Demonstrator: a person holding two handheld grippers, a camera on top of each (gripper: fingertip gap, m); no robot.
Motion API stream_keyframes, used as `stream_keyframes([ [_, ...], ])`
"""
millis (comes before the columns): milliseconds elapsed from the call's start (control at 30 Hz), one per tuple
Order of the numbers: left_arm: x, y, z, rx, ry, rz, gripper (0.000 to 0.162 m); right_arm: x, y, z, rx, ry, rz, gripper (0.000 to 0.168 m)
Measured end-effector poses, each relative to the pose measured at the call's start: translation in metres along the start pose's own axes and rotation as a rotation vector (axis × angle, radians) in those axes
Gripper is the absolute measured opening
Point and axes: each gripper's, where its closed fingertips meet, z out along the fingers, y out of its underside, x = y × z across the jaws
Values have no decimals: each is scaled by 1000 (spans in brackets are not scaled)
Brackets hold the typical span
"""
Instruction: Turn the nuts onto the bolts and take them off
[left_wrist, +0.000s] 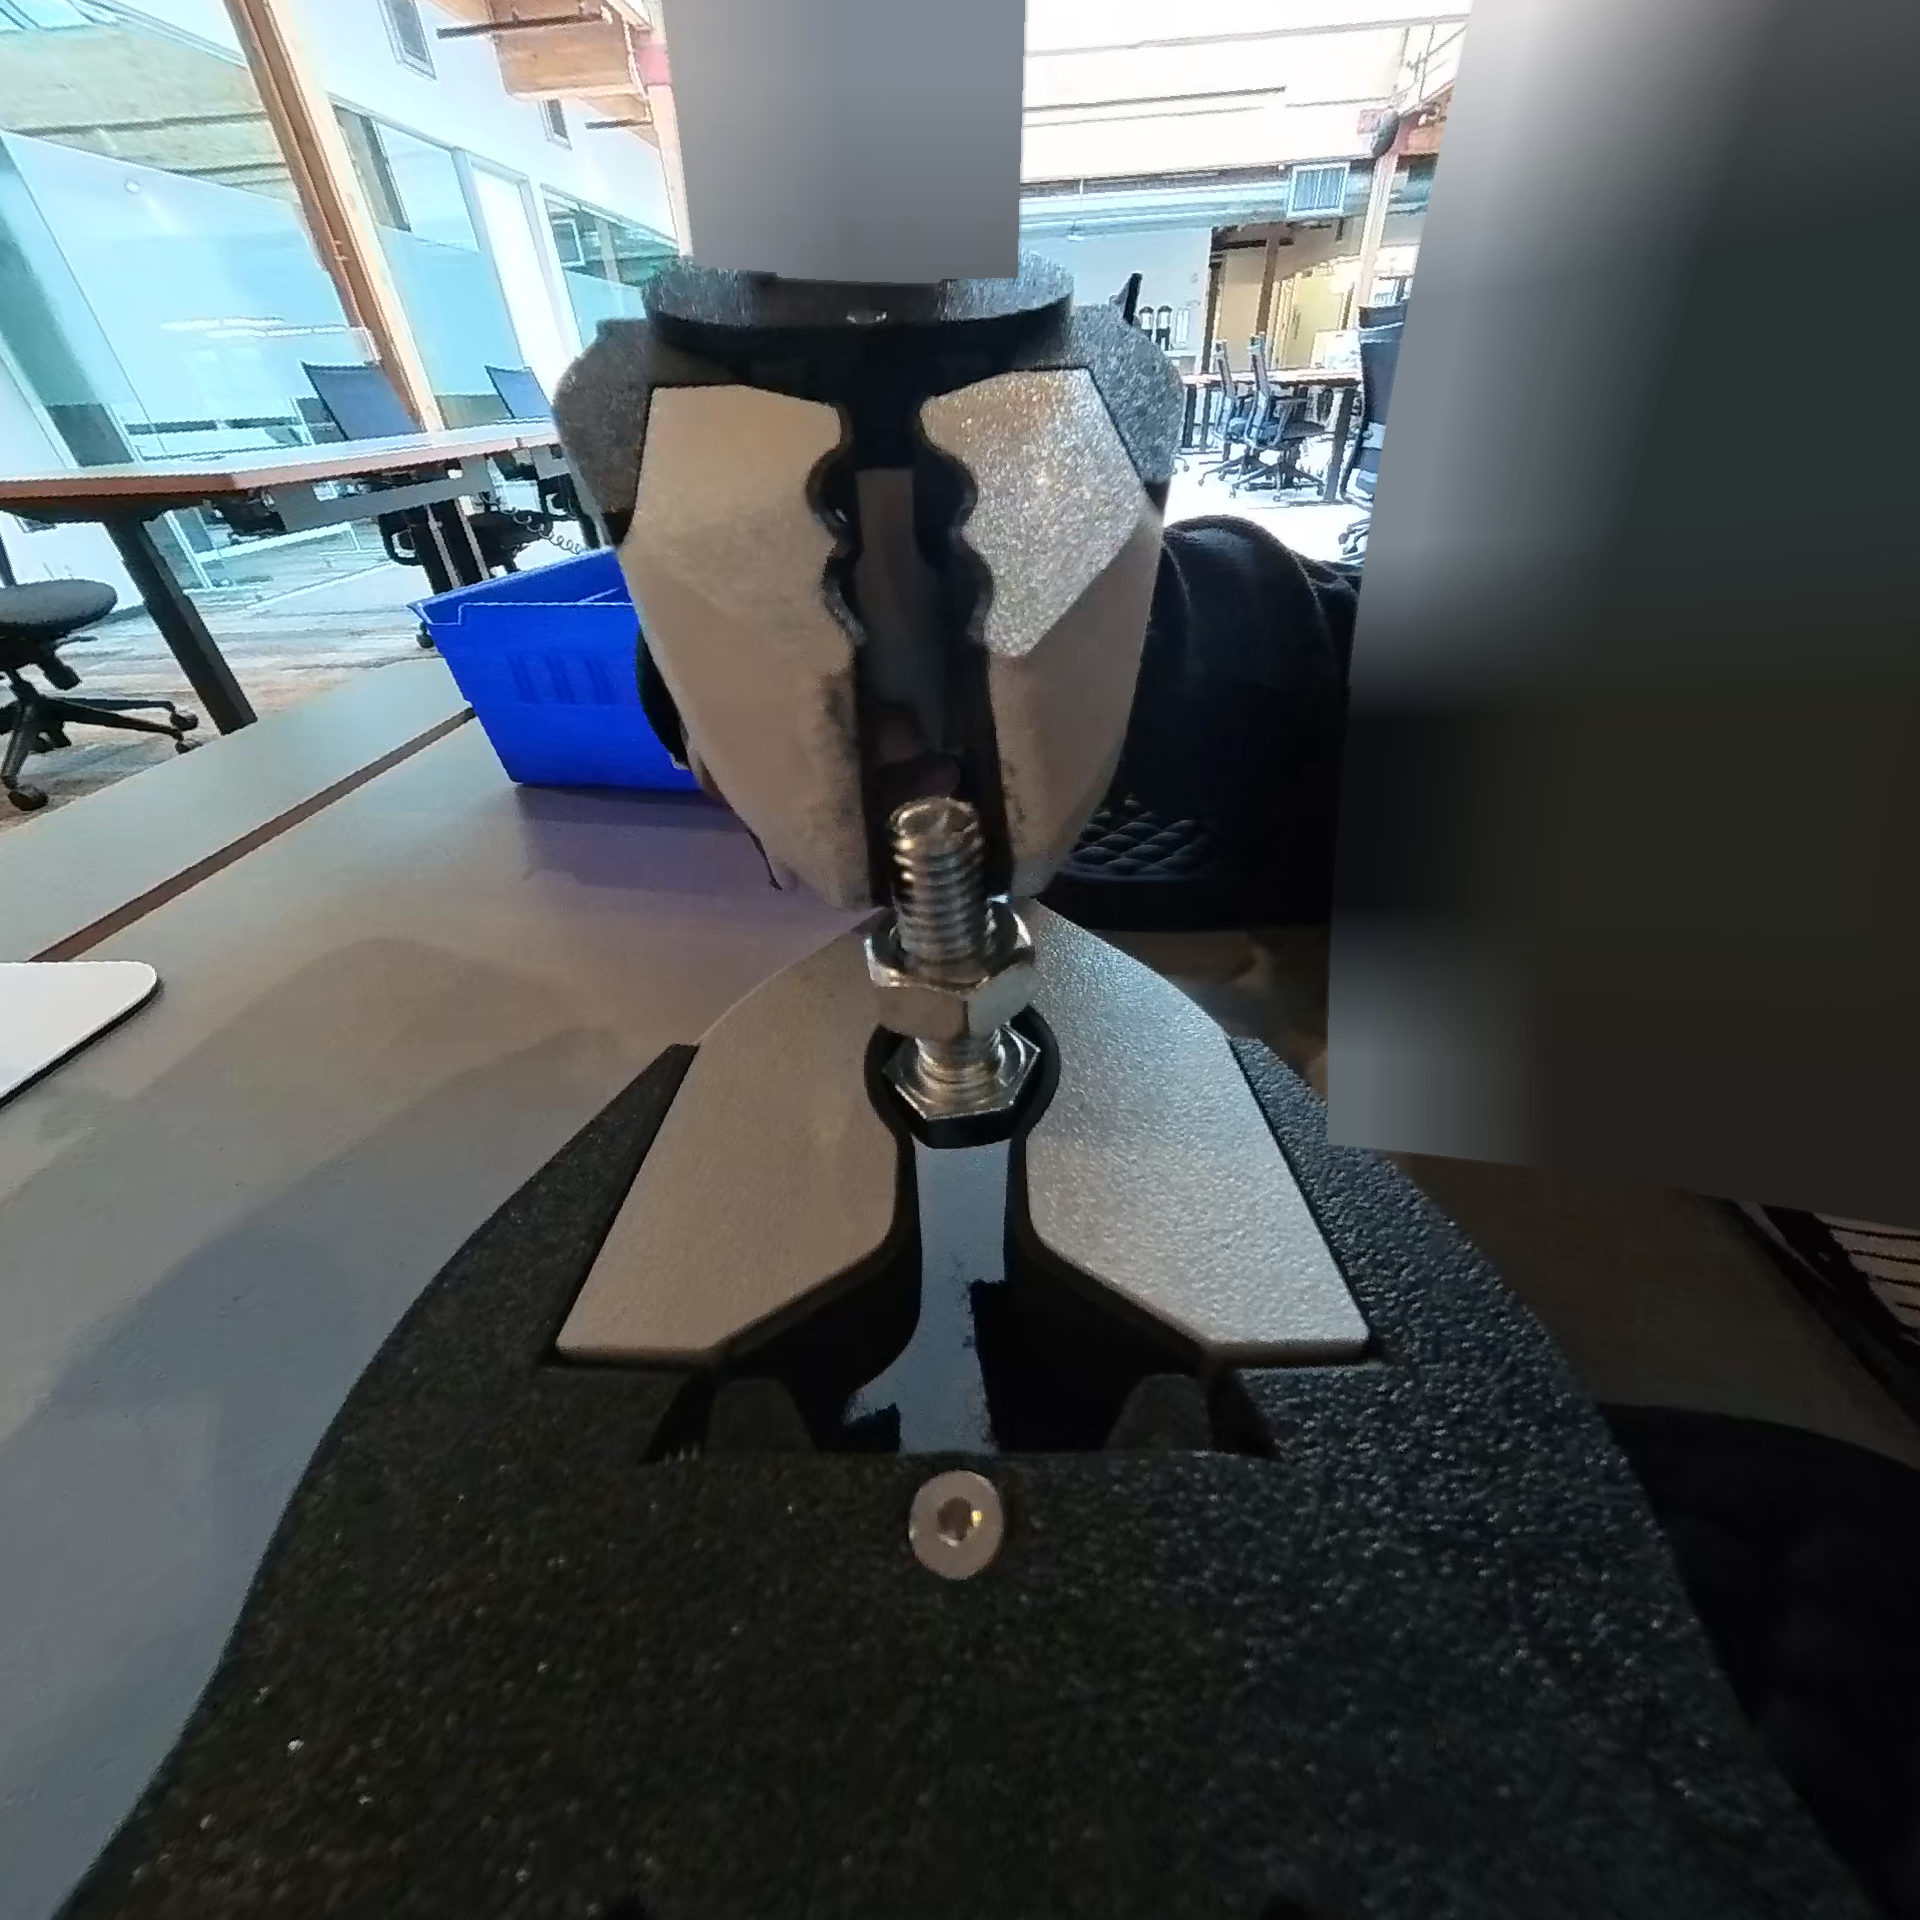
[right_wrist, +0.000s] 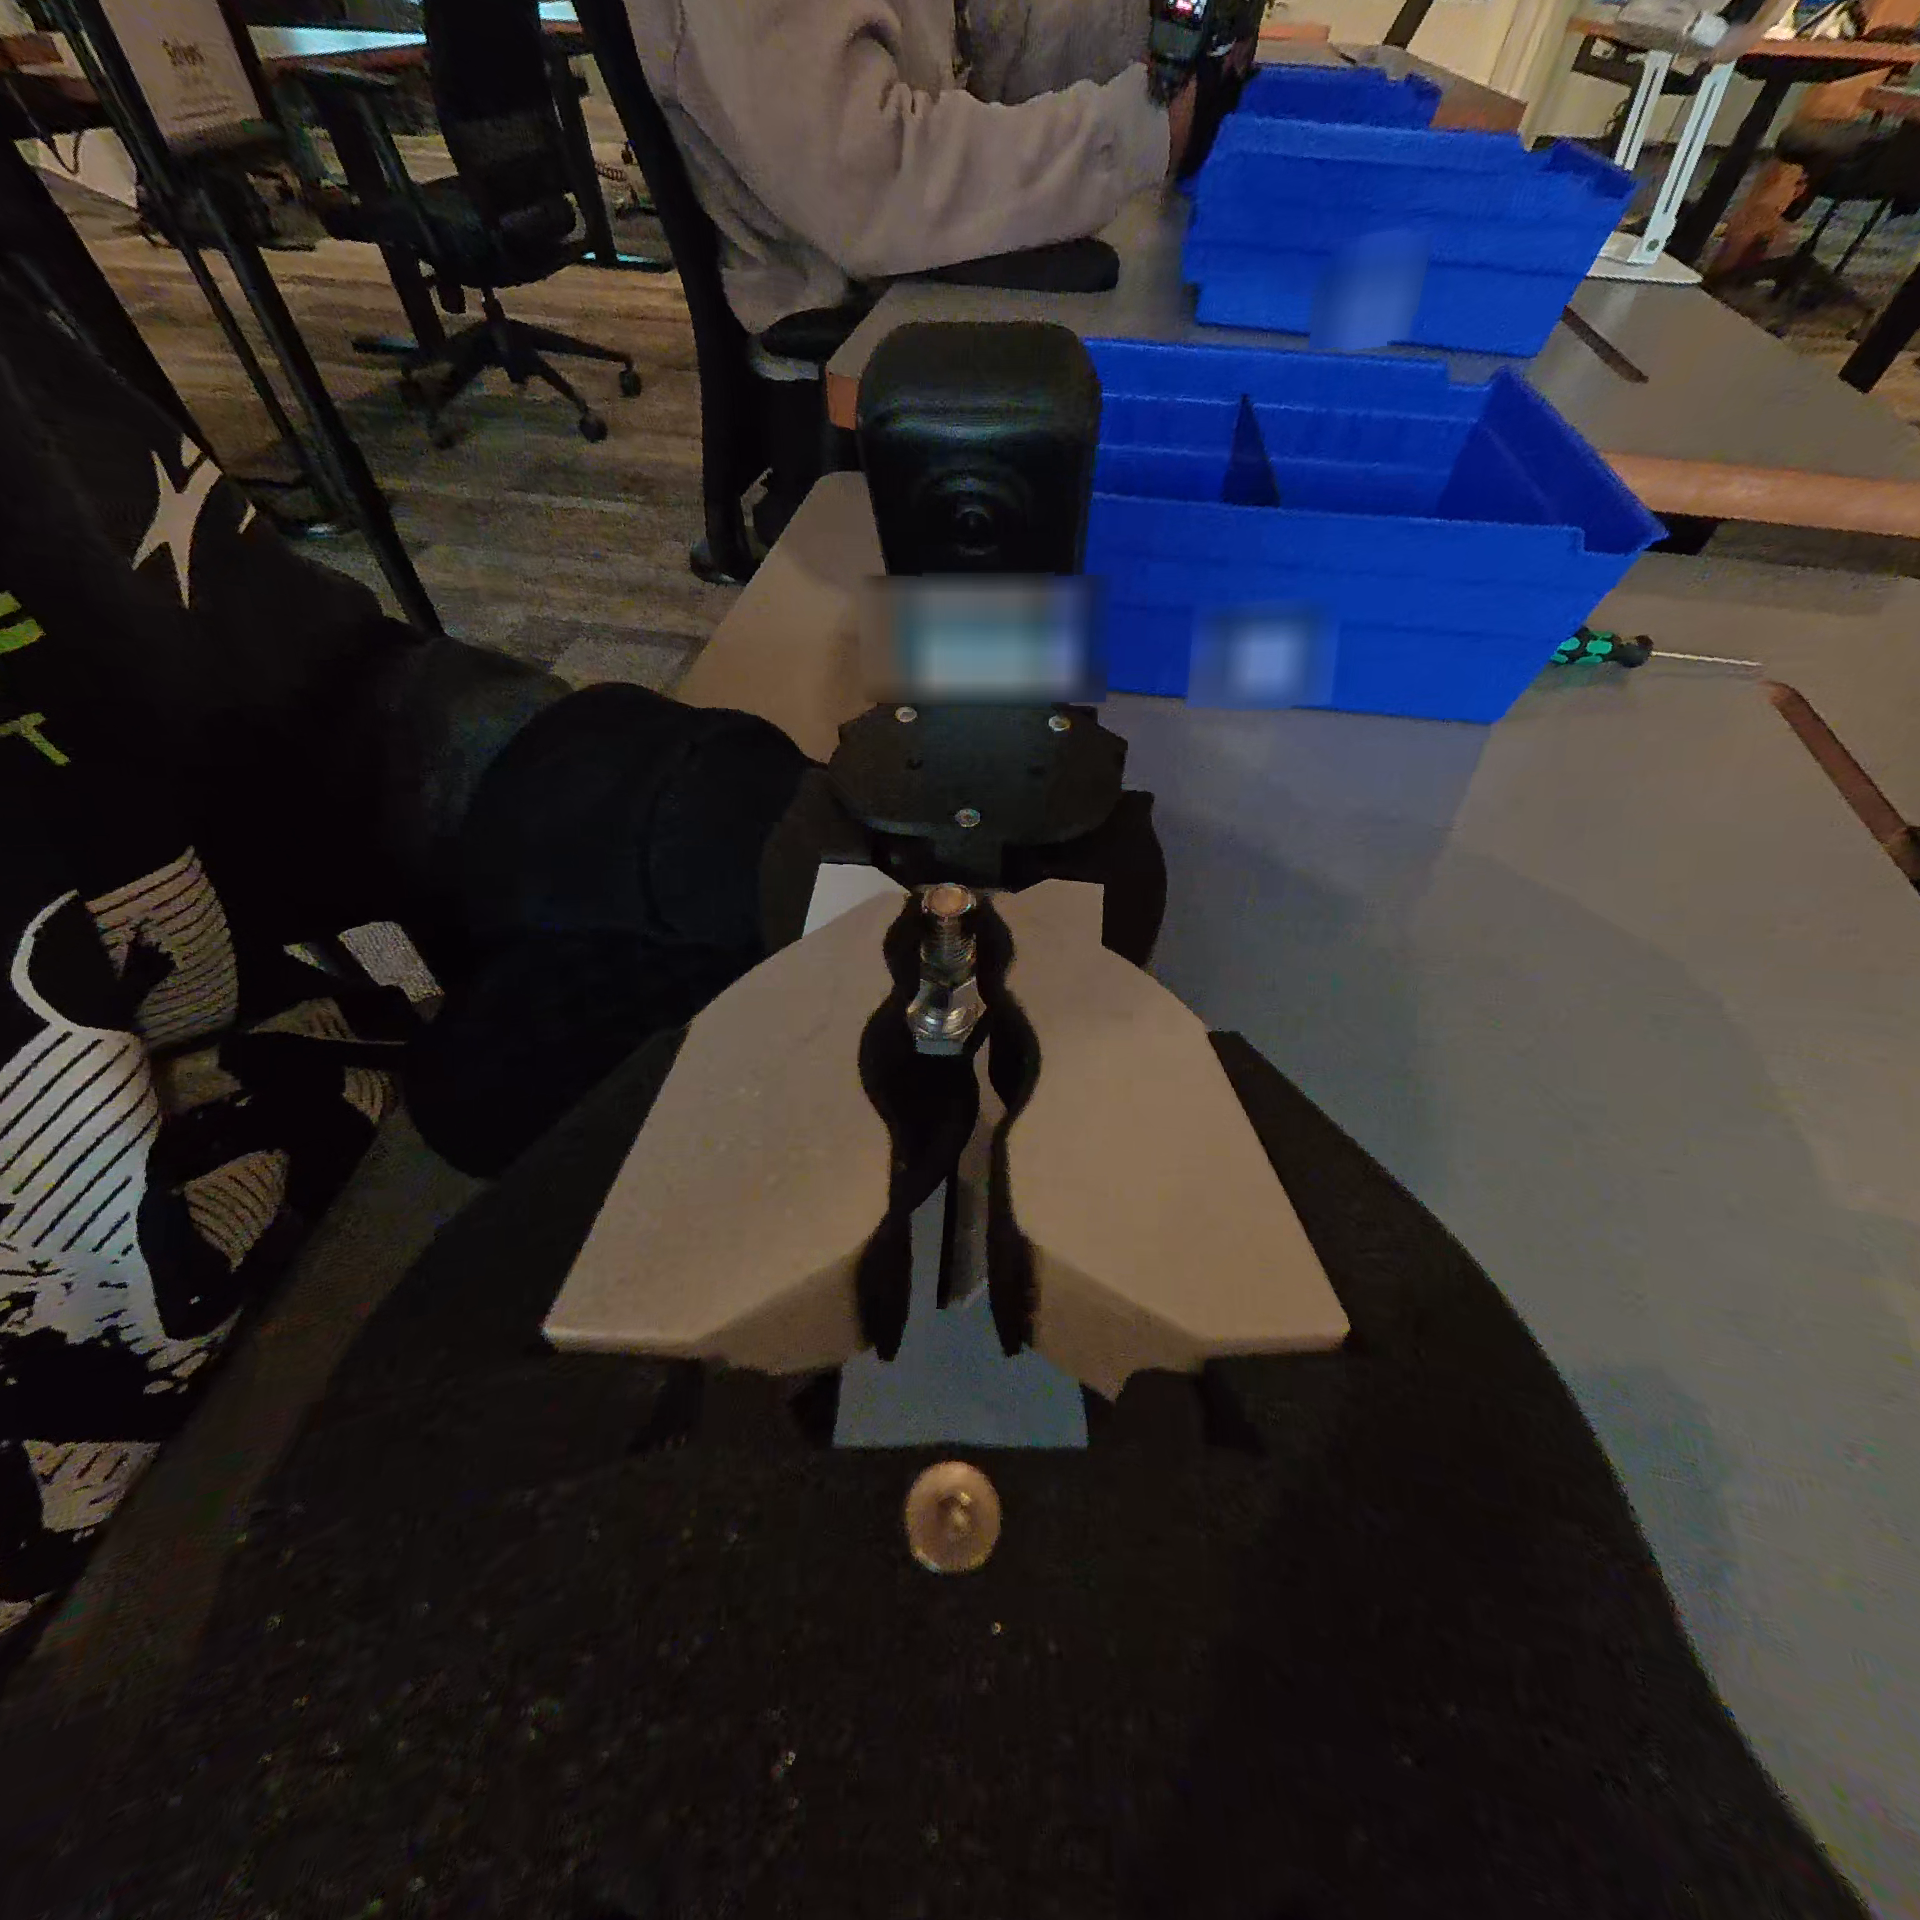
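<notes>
- Steel bolt (left_wrist: 938, 940) held in the air between both claws, above the grey bench (left_wrist: 312, 1039); nut (left_wrist: 951, 982) sits partway down the thread, near the head.
- Left claw (left_wrist: 954, 1049) pinches the bolt w/ nut at the head end.
- Right claw (right_wrist: 940, 1023) is pressed on the bolt's free tip.
- Risk: claws out of line → nut binds or bolt slips, drops onto bench.
- Blue bin (right_wrist: 1351, 582) toward bench's far edge.

Bolt (left_wrist: 940, 935) tip hidden — inside right gripper (left_wrist: 923, 821) fingers (left_wrist: 1049, 540).
</notes>
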Motion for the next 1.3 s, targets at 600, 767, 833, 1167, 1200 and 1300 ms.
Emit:
stream_keyframes([
  [600, -21, -8, -5, 72, -130, -19, 77, 43, -37, -99, 75, 323, 28, 8],
  [767, -21, -6, -3, 53, -135, -8, 75, 75, -24, -206, 26, 662, 111, 8],
  [833, -21, -6, -3, 51, -142, -6, 74, 86, -7, -253, 15, 807, 159, 8],
  [1167, -24, -7, -4, 62, -153, -22, 70, 121, 127, -436, -29, 1460, 428, 9],
  [1200, -24, -7, -4, 63, -153, -22, 70, 122, 142, -443, -43, 1489, 464, 9],
  [1300, -24, -6, -4, 60, -152, -20, 70, 125, 177, -454, -68, 1533, 546, 9],
])
